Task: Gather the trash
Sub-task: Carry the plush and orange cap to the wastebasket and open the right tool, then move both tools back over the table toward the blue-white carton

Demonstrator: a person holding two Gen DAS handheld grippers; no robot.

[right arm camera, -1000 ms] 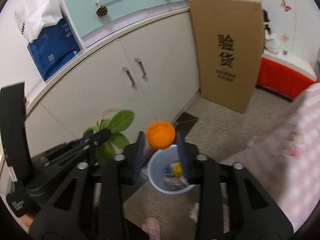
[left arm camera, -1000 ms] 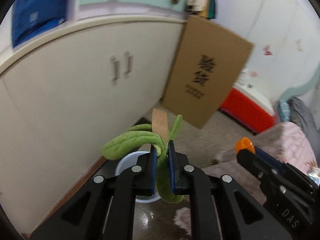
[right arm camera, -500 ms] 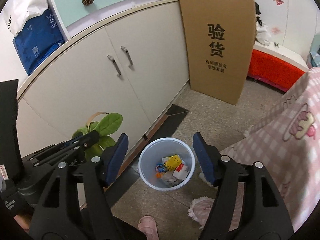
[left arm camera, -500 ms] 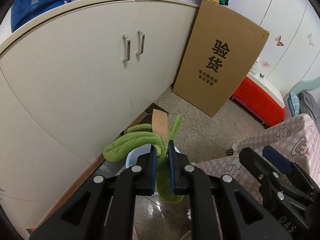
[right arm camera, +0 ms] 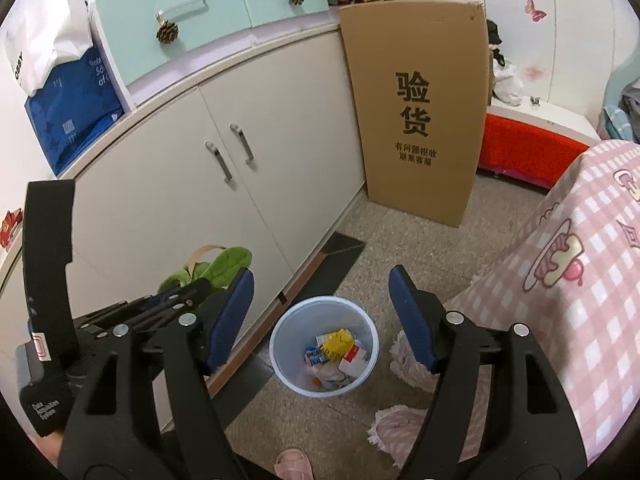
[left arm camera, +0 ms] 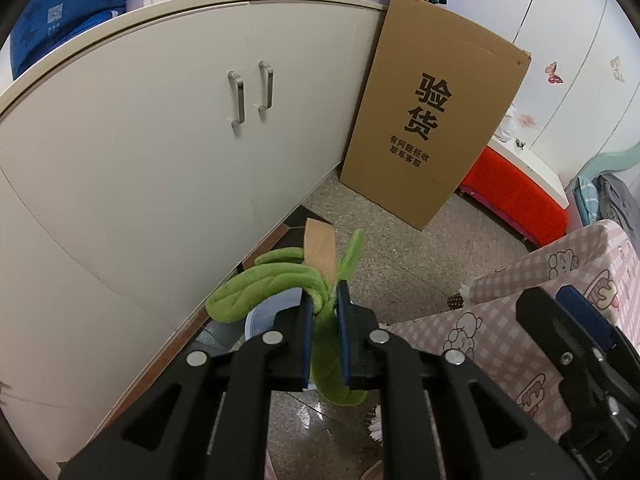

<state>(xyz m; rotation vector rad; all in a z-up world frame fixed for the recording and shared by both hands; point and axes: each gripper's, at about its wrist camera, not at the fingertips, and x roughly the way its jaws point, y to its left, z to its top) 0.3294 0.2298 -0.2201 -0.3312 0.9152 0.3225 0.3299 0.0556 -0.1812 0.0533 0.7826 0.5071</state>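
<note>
Speckled floor with white cupboards (right arm camera: 256, 184) running along at 10 o'clock, and a big cardboard box (right arm camera: 416, 112) leaning against them up at 12. Your left gripper (left arm camera: 323, 312) is pinching a green leafy fabric thing (left arm camera: 260, 284) with a tan tag on it, pads tight on its stem, right above the bin as its own camera sees it. Your right gripper (right arm camera: 322, 320) has just been opening and now its jaws are spread wide, nothing between them. Straight down between those jaws sits the white trash bin (right arm camera: 280, 356) on the floor, with wrappers (right arm camera: 334, 350) already inside. Pink checked cloth (right arm camera: 580, 280) hangs at 3 o'clock, and a pink slipper (right arm camera: 294, 462) peeks in at 6.
</note>
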